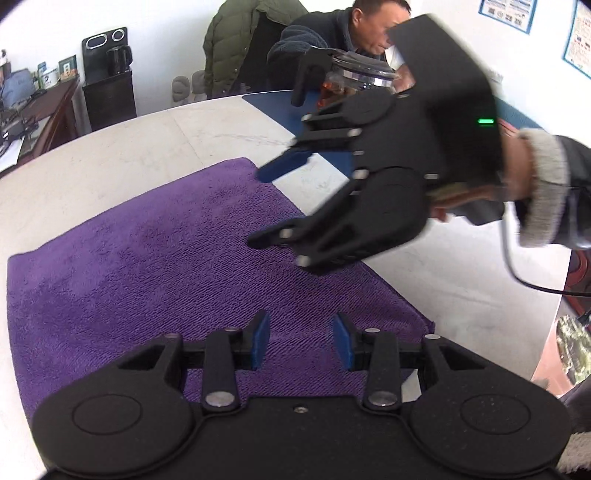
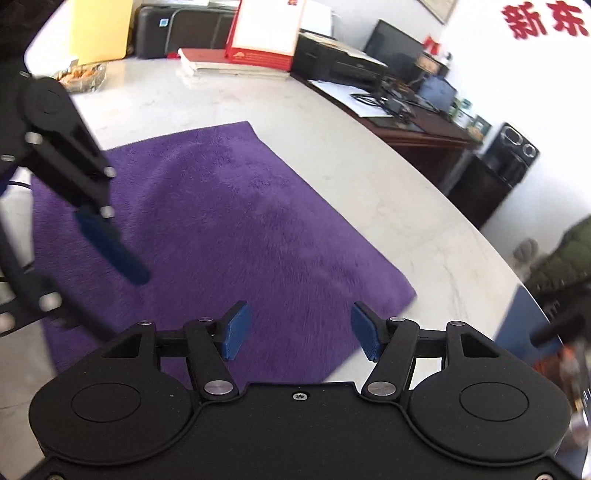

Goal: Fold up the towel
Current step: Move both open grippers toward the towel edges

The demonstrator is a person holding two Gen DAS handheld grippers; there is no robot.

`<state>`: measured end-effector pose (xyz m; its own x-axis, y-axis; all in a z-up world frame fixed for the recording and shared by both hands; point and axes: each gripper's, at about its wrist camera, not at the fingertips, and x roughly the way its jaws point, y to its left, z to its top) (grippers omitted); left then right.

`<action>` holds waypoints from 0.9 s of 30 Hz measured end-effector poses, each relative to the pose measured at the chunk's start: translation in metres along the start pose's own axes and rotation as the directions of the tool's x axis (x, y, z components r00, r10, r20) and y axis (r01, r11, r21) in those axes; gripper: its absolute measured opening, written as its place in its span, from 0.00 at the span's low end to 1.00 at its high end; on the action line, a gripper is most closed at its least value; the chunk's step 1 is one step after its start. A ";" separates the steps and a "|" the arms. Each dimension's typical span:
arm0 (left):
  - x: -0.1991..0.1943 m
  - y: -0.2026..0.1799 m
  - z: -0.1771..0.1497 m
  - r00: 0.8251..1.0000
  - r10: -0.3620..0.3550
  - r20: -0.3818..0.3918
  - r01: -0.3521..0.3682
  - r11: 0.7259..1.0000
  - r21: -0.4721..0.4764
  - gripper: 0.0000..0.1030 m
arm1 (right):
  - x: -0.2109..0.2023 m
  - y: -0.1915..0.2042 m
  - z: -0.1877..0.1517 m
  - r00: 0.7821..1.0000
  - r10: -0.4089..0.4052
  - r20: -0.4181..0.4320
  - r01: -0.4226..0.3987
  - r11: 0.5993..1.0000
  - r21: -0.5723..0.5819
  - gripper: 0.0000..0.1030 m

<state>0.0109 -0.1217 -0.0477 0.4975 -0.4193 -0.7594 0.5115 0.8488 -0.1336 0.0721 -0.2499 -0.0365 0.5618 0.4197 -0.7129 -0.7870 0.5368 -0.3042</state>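
Nearest, both tools hover over the purple towel (image 1: 155, 266) with nothing held: the left gripper (image 1: 301, 345) has its jaws spread above the towel's near edge, and the right gripper (image 2: 301, 332) likewise stands wide apart near a corner, probably so each can take a corner for the fold. Beyond them the towel lies flat on the pale bench (image 2: 332, 155), seemingly not yet folded over. Farther off sit a glass teapot (image 1: 351, 74), a seated man (image 1: 354, 29) and a red box (image 2: 262, 33), well apart from the cloth.
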 end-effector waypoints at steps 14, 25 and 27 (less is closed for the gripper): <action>-0.005 0.001 -0.037 0.996 -0.013 -0.092 0.004 0.995 -0.103 0.35 | 0.040 -0.025 0.002 0.996 0.086 -0.012 -0.086 0.996 0.034 0.59; -0.041 0.005 -0.039 0.994 -0.069 -0.086 0.056 0.988 -0.142 0.34 | 0.041 -0.028 0.001 0.996 0.090 -0.008 -0.089 0.995 0.052 0.59; -0.041 0.018 -0.031 0.999 0.014 -0.047 -0.021 0.989 -0.144 0.34 | 0.041 -0.028 0.002 0.996 0.089 -0.012 -0.088 0.995 0.048 0.60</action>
<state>-0.0215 -0.0792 -0.0388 0.4712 -0.3919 -0.7902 0.3946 0.8949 -0.2084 0.1176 -0.2457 -0.0560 0.4866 0.4572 -0.7444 -0.8204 0.5321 -0.2094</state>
